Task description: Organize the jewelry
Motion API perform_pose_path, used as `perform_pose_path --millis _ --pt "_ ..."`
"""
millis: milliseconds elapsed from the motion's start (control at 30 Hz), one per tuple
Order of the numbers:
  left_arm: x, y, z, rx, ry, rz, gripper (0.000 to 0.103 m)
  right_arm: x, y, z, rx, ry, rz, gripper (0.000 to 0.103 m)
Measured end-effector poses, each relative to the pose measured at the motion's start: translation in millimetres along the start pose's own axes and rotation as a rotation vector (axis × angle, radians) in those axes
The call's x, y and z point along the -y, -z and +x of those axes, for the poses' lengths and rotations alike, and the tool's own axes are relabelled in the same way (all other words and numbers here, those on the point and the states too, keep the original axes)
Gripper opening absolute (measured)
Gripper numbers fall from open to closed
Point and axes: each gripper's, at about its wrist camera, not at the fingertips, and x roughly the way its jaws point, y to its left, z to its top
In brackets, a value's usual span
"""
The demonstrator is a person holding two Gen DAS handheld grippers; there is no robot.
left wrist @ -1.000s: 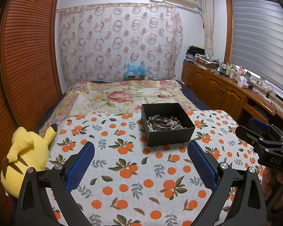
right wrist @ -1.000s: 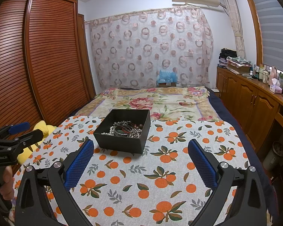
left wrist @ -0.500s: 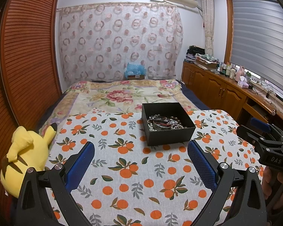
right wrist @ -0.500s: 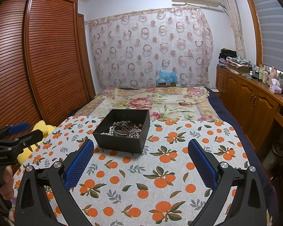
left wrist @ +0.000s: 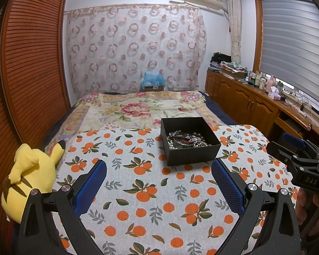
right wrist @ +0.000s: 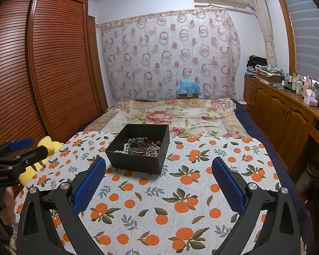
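A black box [left wrist: 190, 141] sits on the orange-print cloth [left wrist: 151, 191] covering the tabletop, and the jewelry [left wrist: 186, 141], a tangle of pearl strands and bangles, lies piled inside it toward the near wall. No piece shows anywhere on the cloth. That fits two stages alike: everything gathered in as the finished result, or a heap waiting to be sorted out; the pictures do not settle which. The left gripper [left wrist: 158, 177] hangs above the cloth with its blue pads wide apart and nothing between them, the box at 1 o'clock from it. The right gripper [right wrist: 158, 177] is likewise spread and empty, the box at 11 o'clock. The cloth's far edge runs just behind the box, with the flowered bed [right wrist: 176, 114] beyond. A yellow plush toy [left wrist: 29, 176] rests off the left edge at 9 o'clock, wooden cabinets [right wrist: 287, 123] stand at 3 o'clock. The near cloth is bare and wide for moving.
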Motion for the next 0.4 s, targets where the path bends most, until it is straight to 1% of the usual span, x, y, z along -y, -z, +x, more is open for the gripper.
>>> perform_pose_path --millis 400 --pt "0.2 0.5 -0.4 0.0 0.001 -0.001 0.095 0.1 0.2 0.2 0.0 0.001 0.001 0.1"
